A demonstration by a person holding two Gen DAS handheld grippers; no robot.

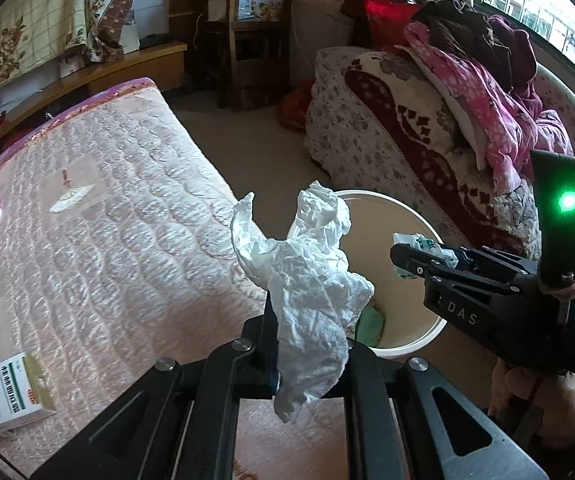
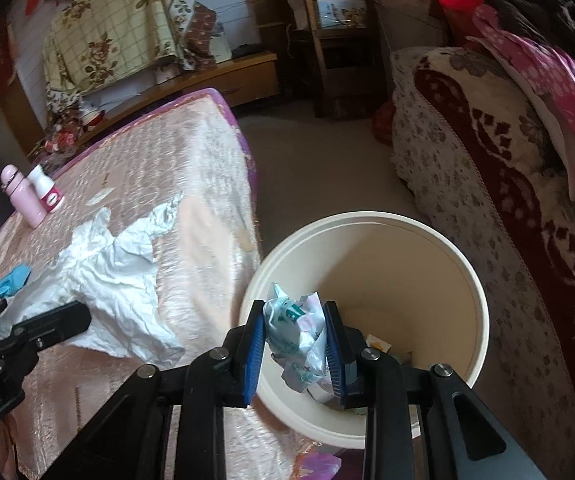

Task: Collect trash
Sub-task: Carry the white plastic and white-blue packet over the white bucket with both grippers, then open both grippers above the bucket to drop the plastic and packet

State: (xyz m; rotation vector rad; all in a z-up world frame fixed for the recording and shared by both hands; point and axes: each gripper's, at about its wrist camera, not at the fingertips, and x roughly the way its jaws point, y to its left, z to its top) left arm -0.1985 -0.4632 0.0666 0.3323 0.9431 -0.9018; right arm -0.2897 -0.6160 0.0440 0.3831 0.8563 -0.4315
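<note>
Two hand-held grippers are carrying rubbish toward a cream bin (image 2: 471, 280) standing on the floor between a bed (image 1: 107, 200) and a sofa (image 1: 387, 120) piled with clothes. The right gripper (image 2: 297, 344) is clenching a crumpled wrapper (image 2: 299, 332) printed in green and white between its blue pads, and it is hanging directly over the bin's open mouth, evidently so the wrapper will fall inside once the jaws part. The left gripper (image 1: 311, 344) is pinching a crumpled white tissue (image 1: 307, 280) near its lower end, leaving the rest standing loose above the jaws; from the right wrist view the tissue is sitting over the bed's edge, just beside the bin but not yet above it, so it appears to be waiting its turn. Something green is already lying at the bottom of the bin. Remaining on the bed are a pink bottle (image 2: 23, 196), a white bottle (image 2: 49, 192), a small box (image 1: 11, 396) and a blue scrap (image 2: 7, 280), suggesting the collection is only partly done. The next step appears to be releasing the wrapper, then swinging the tissue across the rim.
</note>
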